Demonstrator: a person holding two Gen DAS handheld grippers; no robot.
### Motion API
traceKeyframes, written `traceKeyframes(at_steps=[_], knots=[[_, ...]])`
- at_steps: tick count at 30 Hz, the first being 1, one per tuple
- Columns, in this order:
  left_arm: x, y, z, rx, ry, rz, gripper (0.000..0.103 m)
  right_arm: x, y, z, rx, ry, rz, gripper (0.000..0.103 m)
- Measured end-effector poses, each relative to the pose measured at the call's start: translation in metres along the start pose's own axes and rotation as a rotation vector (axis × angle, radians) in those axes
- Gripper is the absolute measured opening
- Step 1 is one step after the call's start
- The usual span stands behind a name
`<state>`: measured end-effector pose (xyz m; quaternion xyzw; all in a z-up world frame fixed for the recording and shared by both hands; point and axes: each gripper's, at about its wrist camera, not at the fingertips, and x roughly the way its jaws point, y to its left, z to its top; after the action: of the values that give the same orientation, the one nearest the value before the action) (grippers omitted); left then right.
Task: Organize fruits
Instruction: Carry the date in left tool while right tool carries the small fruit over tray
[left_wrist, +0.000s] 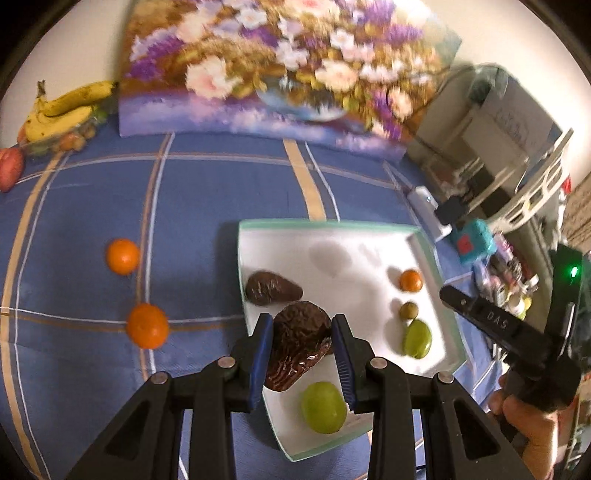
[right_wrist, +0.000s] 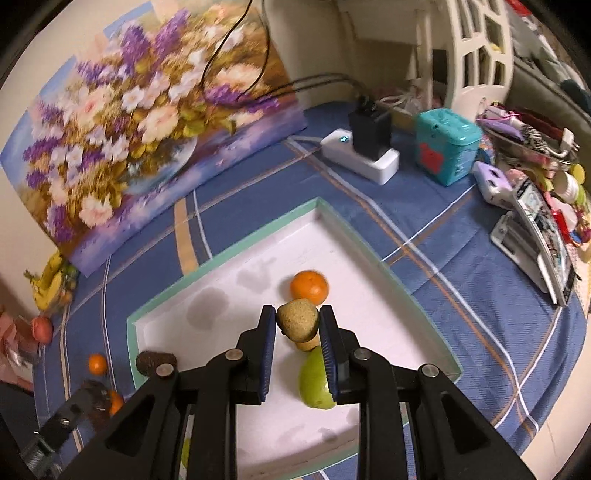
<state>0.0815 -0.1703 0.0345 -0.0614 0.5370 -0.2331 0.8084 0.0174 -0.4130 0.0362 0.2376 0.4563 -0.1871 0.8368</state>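
My left gripper (left_wrist: 302, 345) has its blue ribbed fingers clenched on a dark brown, wrinkled, glossy avocado (left_wrist: 297, 345), held over the near corner of the shallow white tray with a mint-green rim (left_wrist: 325, 222). My right gripper (right_wrist: 297, 325) is clamped on a small tan, rough-skinned, rounded fruit (right_wrist: 297, 320) (a kiwi, I'd guess) above the tray's middle.

To place these well, I would lower each straight down until it rests on the tray floor before easing the fingers apart, setting the avocado beside the second dark brown avocado (left_wrist: 272, 288) lying near the tray's left wall, so like sits with like. Rounded fruit will roll, so gently.

Further in lie smooth, waxy green oval fruits (left_wrist: 324, 407), a small brown round fruit (left_wrist: 408, 310) and a small orange mandarin (left_wrist: 410, 280). Two more bright orange mandarins (left_wrist: 147, 325) wait on the blue checked cloth of the worktop (left_wrist: 207, 192), well apart from the tray.
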Motion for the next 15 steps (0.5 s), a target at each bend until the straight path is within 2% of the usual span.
traceKeyframes(at_steps=[4, 7, 15], knots=[[0.018, -0.003, -0.004, 0.001, 0.035, 0.001, 0.035, 0.016, 0.004, -0.006, -0.016, 0.049, 0.015, 0.025], [0.03, 0.001, -0.005, -0.035, 0.056, -0.015, 0.035, 0.024, 0.005, -0.009, -0.026, 0.074, 0.03, 0.025], [0.05, 0.0, -0.008, -0.036, 0.092, 0.014, 0.035, 0.043, 0.013, -0.017, -0.058, 0.136, 0.038, 0.025]])
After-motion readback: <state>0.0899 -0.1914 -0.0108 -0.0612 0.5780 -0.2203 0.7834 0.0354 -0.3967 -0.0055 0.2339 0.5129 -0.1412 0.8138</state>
